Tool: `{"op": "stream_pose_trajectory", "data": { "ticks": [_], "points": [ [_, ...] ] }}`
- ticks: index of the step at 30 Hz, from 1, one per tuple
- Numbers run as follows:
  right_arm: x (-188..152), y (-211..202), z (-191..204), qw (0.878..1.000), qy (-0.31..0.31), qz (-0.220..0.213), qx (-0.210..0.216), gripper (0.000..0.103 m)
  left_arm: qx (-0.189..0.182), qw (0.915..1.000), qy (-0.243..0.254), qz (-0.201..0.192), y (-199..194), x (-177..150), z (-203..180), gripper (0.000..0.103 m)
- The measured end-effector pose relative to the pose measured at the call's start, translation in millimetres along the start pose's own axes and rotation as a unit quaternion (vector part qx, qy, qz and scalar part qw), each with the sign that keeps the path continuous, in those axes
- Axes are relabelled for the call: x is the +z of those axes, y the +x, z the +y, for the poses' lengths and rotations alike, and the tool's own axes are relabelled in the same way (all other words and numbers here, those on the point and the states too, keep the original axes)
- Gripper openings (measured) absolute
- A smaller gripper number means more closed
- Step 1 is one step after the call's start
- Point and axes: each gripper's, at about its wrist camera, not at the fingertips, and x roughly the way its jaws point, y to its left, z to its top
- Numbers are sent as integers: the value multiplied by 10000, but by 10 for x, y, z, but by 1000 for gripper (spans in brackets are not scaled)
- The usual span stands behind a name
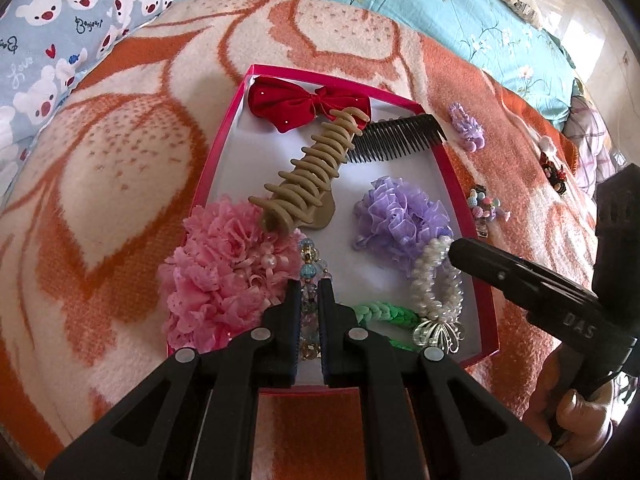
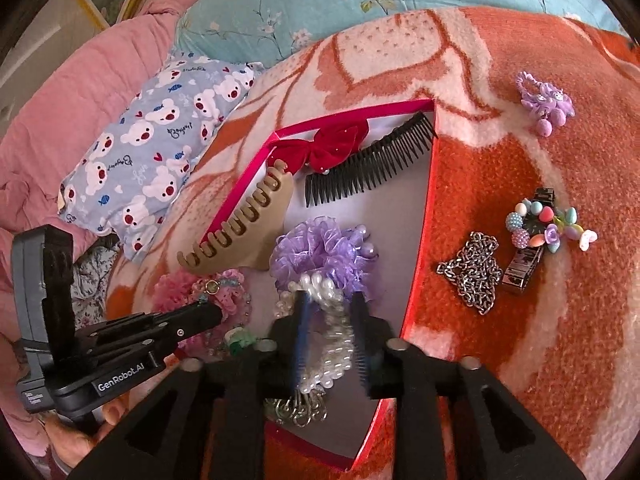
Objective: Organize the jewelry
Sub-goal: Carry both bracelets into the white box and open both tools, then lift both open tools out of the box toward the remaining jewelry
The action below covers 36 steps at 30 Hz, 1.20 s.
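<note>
A pink-rimmed box (image 1: 224,152) with a white floor lies on an orange and cream blanket. My left gripper (image 1: 310,286) hangs over its near edge, shut on a bracelet of blue and clear beads (image 1: 310,268) that runs up between the fingers. My right gripper (image 2: 330,312) stands open over the box's near right part. A white pearl band (image 2: 336,344) lies between its fingers, next to a silver butterfly clip (image 2: 298,410). The left wrist view shows the pearl band (image 1: 434,280) in the box and the right gripper (image 1: 456,248) at its upper end.
The box also holds a red bow (image 1: 308,106), black comb (image 1: 396,140), tan claw clip (image 1: 308,172), purple scrunchie (image 1: 400,216), pink scrunchie (image 1: 220,268) and green braid (image 1: 384,312). On the blanket right of it lie a purple tie (image 2: 546,100), metal chain (image 2: 474,272) and coloured bead bracelet (image 2: 552,224).
</note>
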Motion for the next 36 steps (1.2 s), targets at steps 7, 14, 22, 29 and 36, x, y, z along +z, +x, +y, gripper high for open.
{"op": "stream_pose_trajectory", "data": {
  "ticks": [7,14,22,29,36],
  "points": [
    [-18,-149,-36,9999,75,-135,16,41,-45,10000,16,-87,-133,7,-54,28],
    [-44,-381,-157,9991,246,-344,-50,41,-66,9997,131,-217,-266,37,-189,29],
    [-104,-677,-419,9967,517,-563,-269,41,-192,9991,335,-184,-281,30,-416,29],
    [-145,-867,-608,9943,660,-713,-432,41,-286,9983,486,-155,-282,20,-599,29],
    [-189,-1000,-798,9915,847,-820,-556,41,-363,9975,594,-120,-271,22,-744,29]
  ]
}}
